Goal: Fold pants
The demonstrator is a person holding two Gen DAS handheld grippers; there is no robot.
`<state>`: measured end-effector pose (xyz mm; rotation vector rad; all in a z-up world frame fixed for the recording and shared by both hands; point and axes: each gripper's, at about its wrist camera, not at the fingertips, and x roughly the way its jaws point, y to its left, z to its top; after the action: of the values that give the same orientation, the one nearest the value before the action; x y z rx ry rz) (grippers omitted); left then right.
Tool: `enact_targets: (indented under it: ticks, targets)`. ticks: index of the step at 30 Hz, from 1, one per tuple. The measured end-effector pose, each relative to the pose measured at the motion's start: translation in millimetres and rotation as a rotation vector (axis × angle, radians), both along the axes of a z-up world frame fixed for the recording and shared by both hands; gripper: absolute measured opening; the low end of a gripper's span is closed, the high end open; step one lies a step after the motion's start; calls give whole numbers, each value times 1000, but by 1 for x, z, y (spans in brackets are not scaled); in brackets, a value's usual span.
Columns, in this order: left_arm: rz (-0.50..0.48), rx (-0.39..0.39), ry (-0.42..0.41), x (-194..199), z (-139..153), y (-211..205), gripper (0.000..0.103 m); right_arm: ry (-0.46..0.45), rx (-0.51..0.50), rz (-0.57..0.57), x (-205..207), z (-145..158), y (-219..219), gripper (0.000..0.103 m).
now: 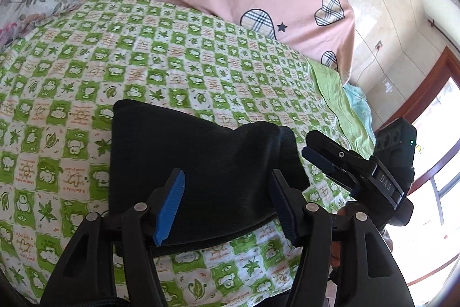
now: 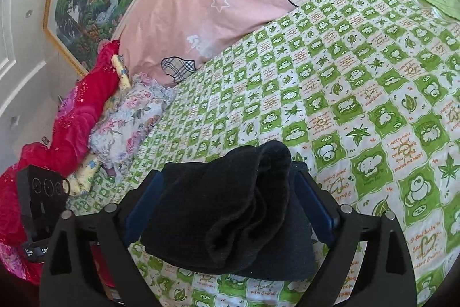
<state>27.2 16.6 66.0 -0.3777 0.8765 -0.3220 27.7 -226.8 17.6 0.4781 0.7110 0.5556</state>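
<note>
From the left wrist view, you are hovering the left gripper (image 1: pixel 227 202) over the black pants (image 1: pixel 201 163), which are lying as a compact folded bundle on the green checked bedsheet (image 1: pixel 172 62), near the front edge of the bed. The jaws are standing wide apart, straddling the near part of the bundle without pinching it; whether the blue pads (image 1: pixel 169 209) are brushing the cloth cannot be told. To the right, the right gripper (image 1: pixel 319 160) is sitting just beside the bundle's raised right corner, its jaws looking spread. The bundle is probably lying flat so you can press or square it.

From the right wrist view, you are framing the same pants (image 2: pixel 230 209) between the right gripper (image 2: pixel 230 206) fingers, which are spread broadly on either side of a humped, rolled end of the fabric. The cloth is filling the gap but is not being squeezed. The hump suggests the last fold is not yet lying flat. Far left, a red quilt (image 2: pixel 77 111) and a floral pillow (image 2: pixel 129 120) are resting against the pink duvet (image 2: pixel 244 5).
</note>
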Motion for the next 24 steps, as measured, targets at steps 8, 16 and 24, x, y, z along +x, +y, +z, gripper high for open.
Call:
enact_targets:
  ticks: [8, 16, 24]
  targets:
    - [67, 15, 23, 2, -8, 17, 67, -35, -108, -75, -10, 7, 8, 92]
    - [127, 33, 70, 12, -24, 36, 71, -24, -119, -46, -22, -4, 18, 92]
    - [145, 46, 147, 32, -53, 44, 72, 35, -132, -55, -15, -20, 21, 58]
